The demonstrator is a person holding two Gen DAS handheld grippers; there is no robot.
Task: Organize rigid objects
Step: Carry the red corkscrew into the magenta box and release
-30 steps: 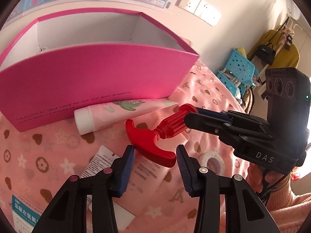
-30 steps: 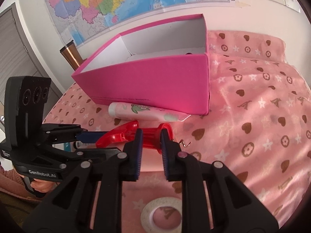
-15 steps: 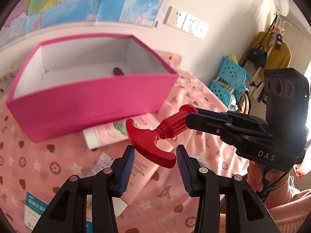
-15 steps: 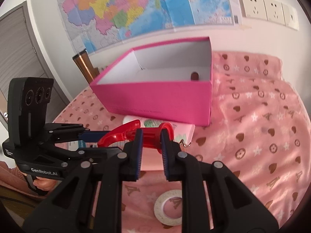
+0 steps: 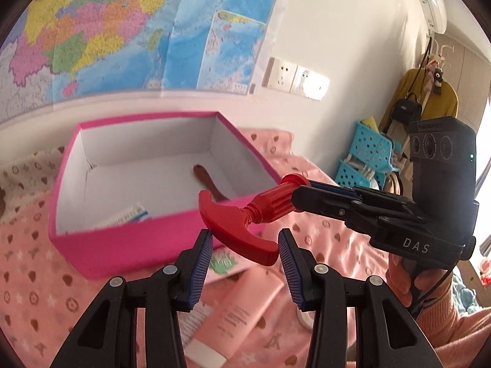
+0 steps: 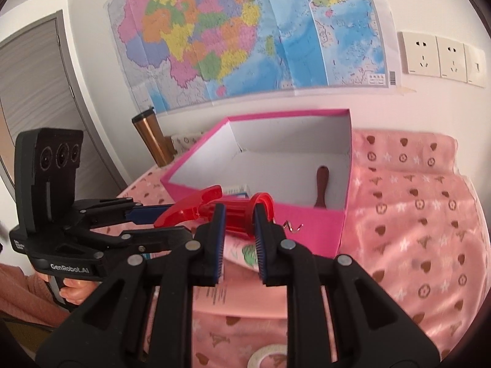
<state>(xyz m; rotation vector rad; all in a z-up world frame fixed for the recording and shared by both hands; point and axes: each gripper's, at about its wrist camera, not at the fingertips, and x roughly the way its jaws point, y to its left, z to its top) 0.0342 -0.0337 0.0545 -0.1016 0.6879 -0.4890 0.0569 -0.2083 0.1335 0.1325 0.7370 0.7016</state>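
A red plastic tool (image 5: 245,220) with a ribbed handle and a curved crossbar hangs in the air just in front of the open pink box (image 5: 129,242). My right gripper (image 6: 239,214) is shut on the ribbed handle (image 6: 237,216). My left gripper (image 5: 245,247) is open, its blue pads on either side of the curved crossbar; I cannot tell if they touch it. The box (image 6: 307,224) holds a brown wooden spoon (image 5: 208,181) and a small printed packet (image 5: 129,214).
Pink tubes (image 5: 236,309) and a leaflet lie on the pink patterned cloth (image 6: 414,230) below the grippers. A roll of tape (image 6: 267,358) lies near the front. A copper flask (image 6: 150,138) stands left of the box. A map covers the wall behind.
Both grippers have risen with the red tool, from beside the tube on the cloth to the height of the box's front rim. The inside of the box has come into view.
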